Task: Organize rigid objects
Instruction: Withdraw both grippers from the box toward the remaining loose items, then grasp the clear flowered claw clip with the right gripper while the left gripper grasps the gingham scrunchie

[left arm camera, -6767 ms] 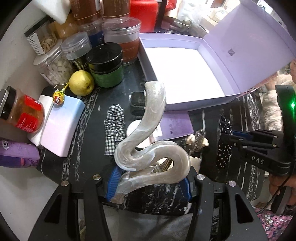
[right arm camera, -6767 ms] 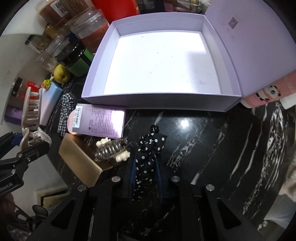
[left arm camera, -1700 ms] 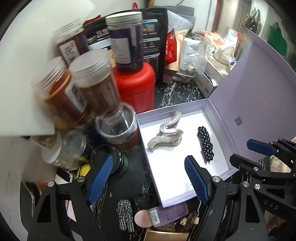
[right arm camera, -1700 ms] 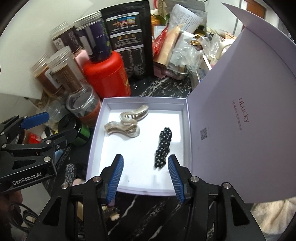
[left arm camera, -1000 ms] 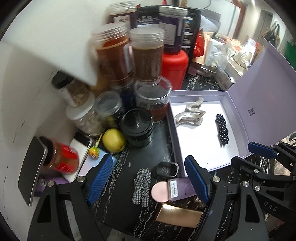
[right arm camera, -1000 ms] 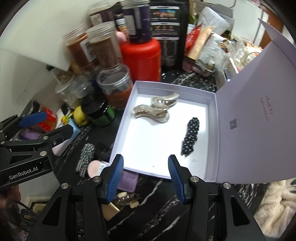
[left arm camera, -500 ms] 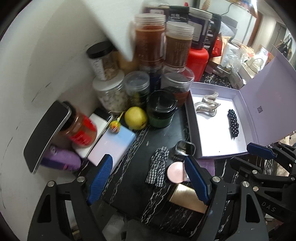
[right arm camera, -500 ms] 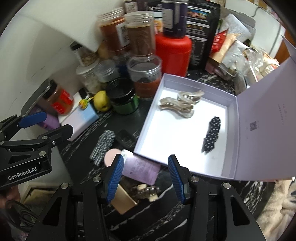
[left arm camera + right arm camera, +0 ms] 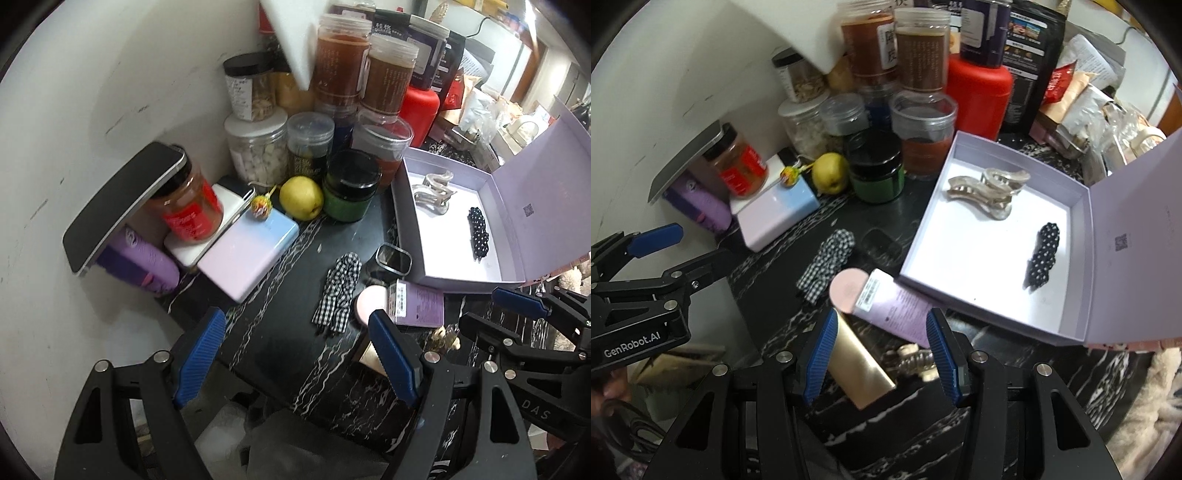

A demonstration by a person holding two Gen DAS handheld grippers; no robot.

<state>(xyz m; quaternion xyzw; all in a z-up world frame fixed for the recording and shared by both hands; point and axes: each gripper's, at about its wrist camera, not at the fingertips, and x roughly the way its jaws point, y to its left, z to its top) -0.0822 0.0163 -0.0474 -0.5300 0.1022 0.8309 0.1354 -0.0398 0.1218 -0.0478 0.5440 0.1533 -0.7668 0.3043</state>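
Hovering over the cluttered tabletop (image 9: 280, 354), the left gripper (image 9: 295, 354) and right gripper (image 9: 882, 350) both had jaws apart and empty. The box (image 9: 923, 258) held two clips: a pearly claw clip (image 9: 990, 192) and a dotted bow clip (image 9: 1043, 254). Outside lay one checked bow (image 9: 338, 291), one small claw clip (image 9: 916, 360), one tube (image 9: 882, 299) and one gold card (image 9: 857, 365). The small clip sat touching the card, so a grab there could probably catch both or slip.
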